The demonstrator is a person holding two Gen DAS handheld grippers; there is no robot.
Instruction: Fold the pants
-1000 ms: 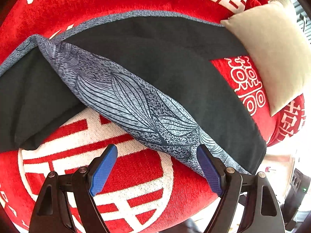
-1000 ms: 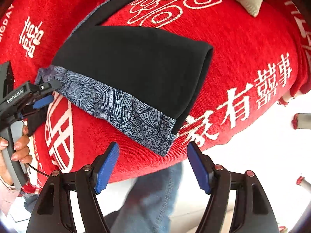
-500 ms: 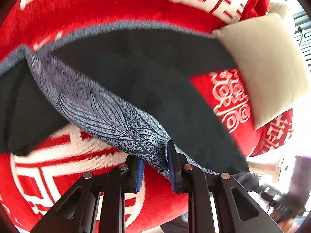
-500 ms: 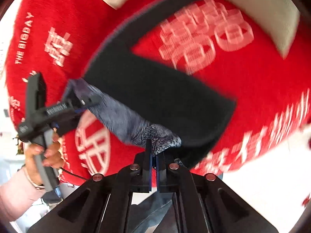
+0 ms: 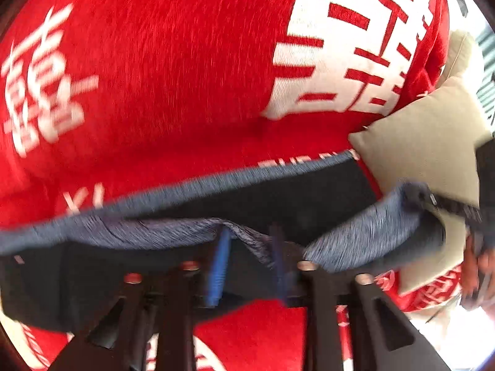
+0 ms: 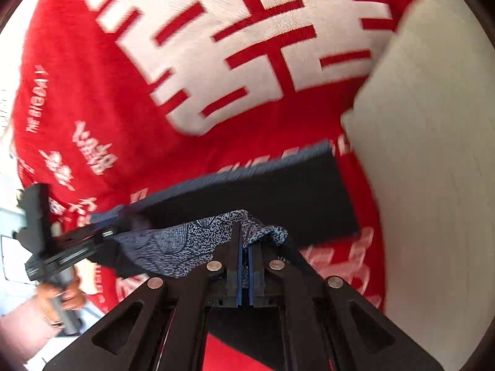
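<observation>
Both tongs pinch the patterned hem of the pants over a red blanket.

The left gripper [image 5: 249, 266] is clenched on a bunch of grey-blue hem, though that view is blurred; the right gripper [image 6: 244, 266] is clamped tight on the speckled leaf-print hem, its blue pads nearly touching. The pants [image 6: 278, 194], black with a grey edge, lie across the blanket [image 6: 92, 71] and touch a beige pillow [image 6: 433, 154] at their far end. The blanket carries large white Chinese characters and small white lettering reading "THE BIGDAY"; other small writing is too smeared to read. A hand [image 6: 62, 296] holds the left tool.
</observation>
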